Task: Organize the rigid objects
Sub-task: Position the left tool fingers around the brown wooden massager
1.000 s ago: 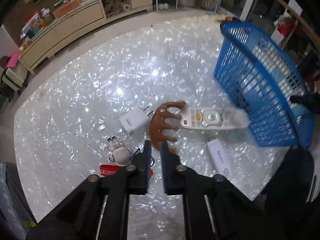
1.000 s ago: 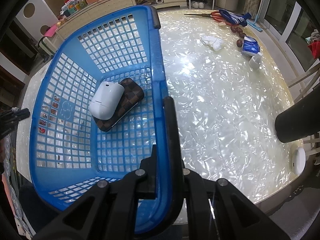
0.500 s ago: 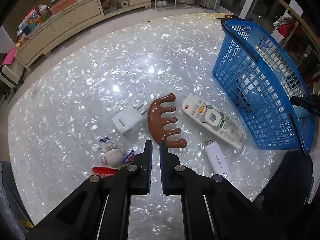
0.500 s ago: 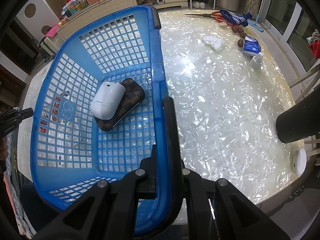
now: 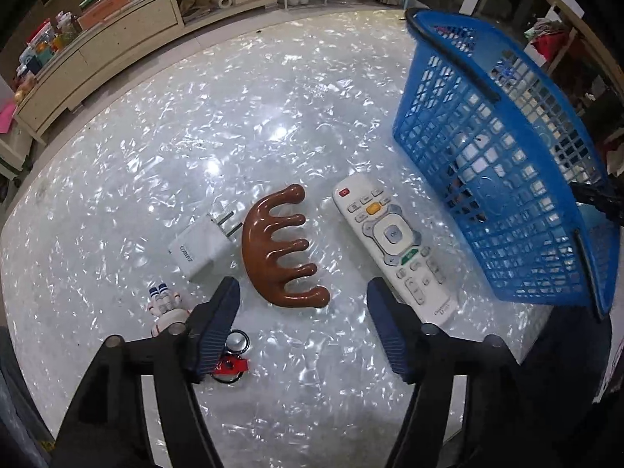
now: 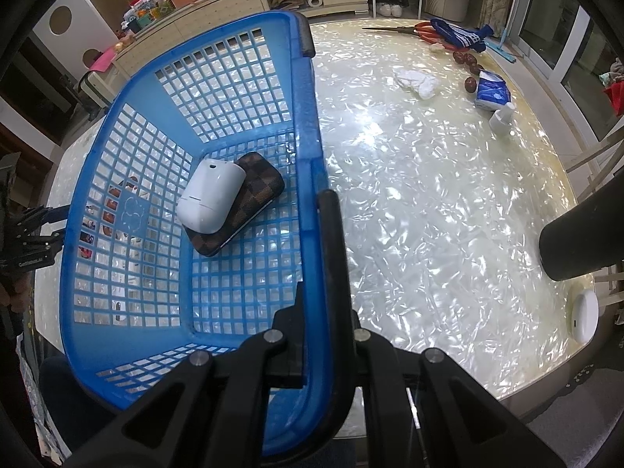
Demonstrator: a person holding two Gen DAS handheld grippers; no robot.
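One big round surface (image 5: 273,89) with a glossy pearl-shell pattern fills both views, glare spots across it; behind it a long cream sideboard (image 5: 117,35) cluttered with boxes and bottles, and windows on the right side of the room. Blue plastic basket (image 6: 136,156) sits tilted at the surface edge, its rim clamped by the right gripper (image 6: 323,335), jaws together on the rim and black handle. Inside the basket: a white case (image 6: 210,199) lying on a brown checkered case (image 6: 249,199). Left gripper (image 5: 300,312) points down over the surface, jaws opening, nothing between the pads; the brown wooden comb (image 5: 277,245) lies just ahead of them. White remote (image 5: 394,249) beside the comb, near the basket wall. White charger plug (image 5: 199,249) on the comb's other side, prongs almost touching it. Small astronaut figure (image 5: 165,306) and a red keyring (image 5: 230,362) near the left finger. Far side of the surface: scissors (image 6: 405,29), white cloth (image 6: 417,82), blue packet (image 6: 491,95).
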